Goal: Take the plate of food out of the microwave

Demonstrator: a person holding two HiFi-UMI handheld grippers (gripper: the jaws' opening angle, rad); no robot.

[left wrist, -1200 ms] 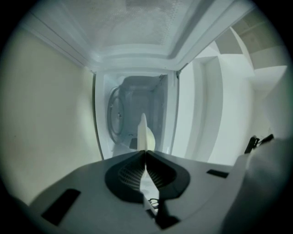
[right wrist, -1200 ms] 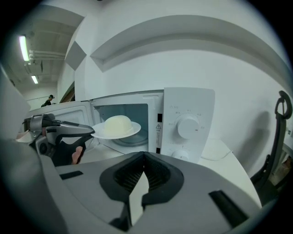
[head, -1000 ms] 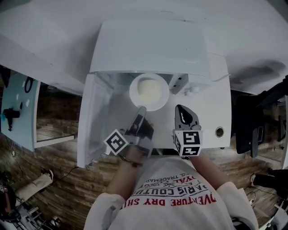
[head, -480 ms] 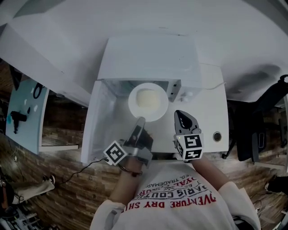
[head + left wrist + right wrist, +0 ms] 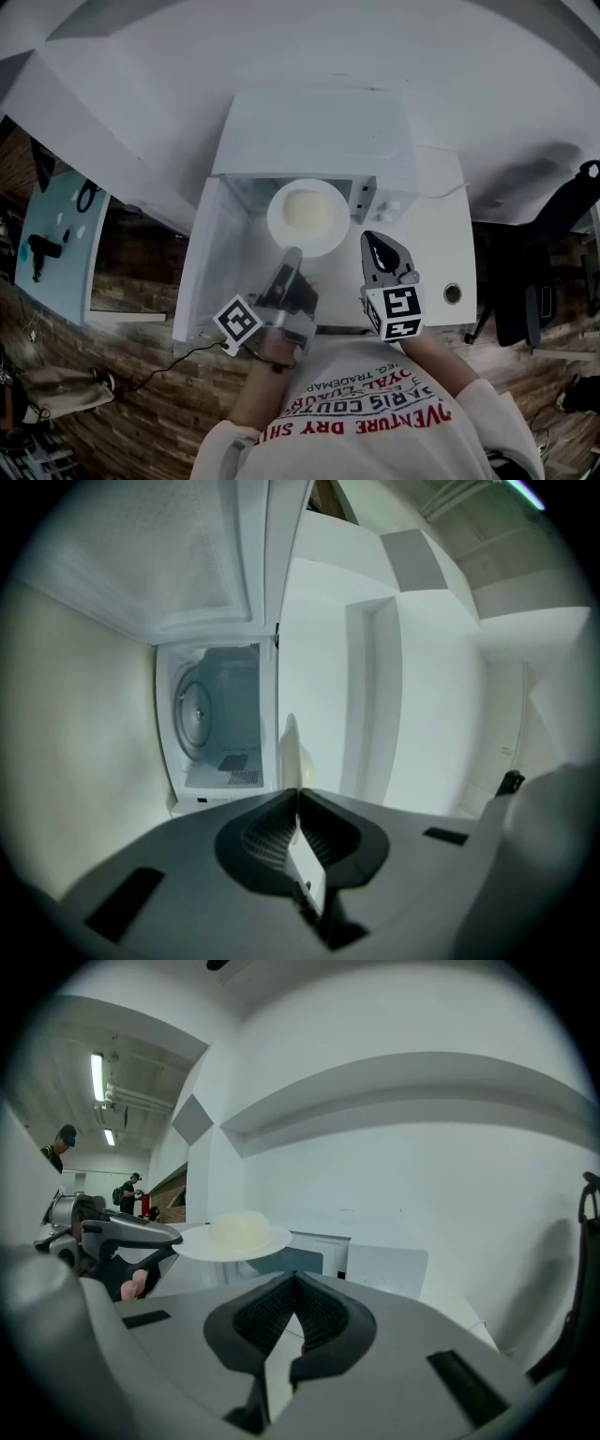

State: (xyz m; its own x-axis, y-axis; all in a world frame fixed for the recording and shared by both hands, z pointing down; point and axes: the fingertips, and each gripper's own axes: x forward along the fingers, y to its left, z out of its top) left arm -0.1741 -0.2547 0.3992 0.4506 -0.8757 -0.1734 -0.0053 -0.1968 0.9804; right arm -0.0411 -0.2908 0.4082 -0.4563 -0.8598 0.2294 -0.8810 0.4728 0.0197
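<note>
A white plate [image 5: 307, 216] with a pale mound of food hangs level in front of the open microwave [image 5: 319, 131]. My left gripper [image 5: 292, 253] is shut on the plate's near rim. In the left gripper view the plate [image 5: 292, 752] shows edge-on between the shut jaws [image 5: 298, 794], with the empty cavity and its turntable [image 5: 192, 714] behind. My right gripper [image 5: 378, 242] is to the right of the plate, shut with nothing in it. The right gripper view shows the plate [image 5: 234, 1235] to the left, beyond the shut jaws [image 5: 295, 1279].
The microwave door [image 5: 208, 267] stands swung open on the left. The control panel [image 5: 375, 202] is on the right of the cavity. The white table [image 5: 441, 253] has a round cable hole [image 5: 453, 293]. A black chair [image 5: 562, 225] stands at the right.
The head camera has shifted, so the microwave sits lower in the picture. The plate and both grippers keep about the same place relative to the microwave mouth.
</note>
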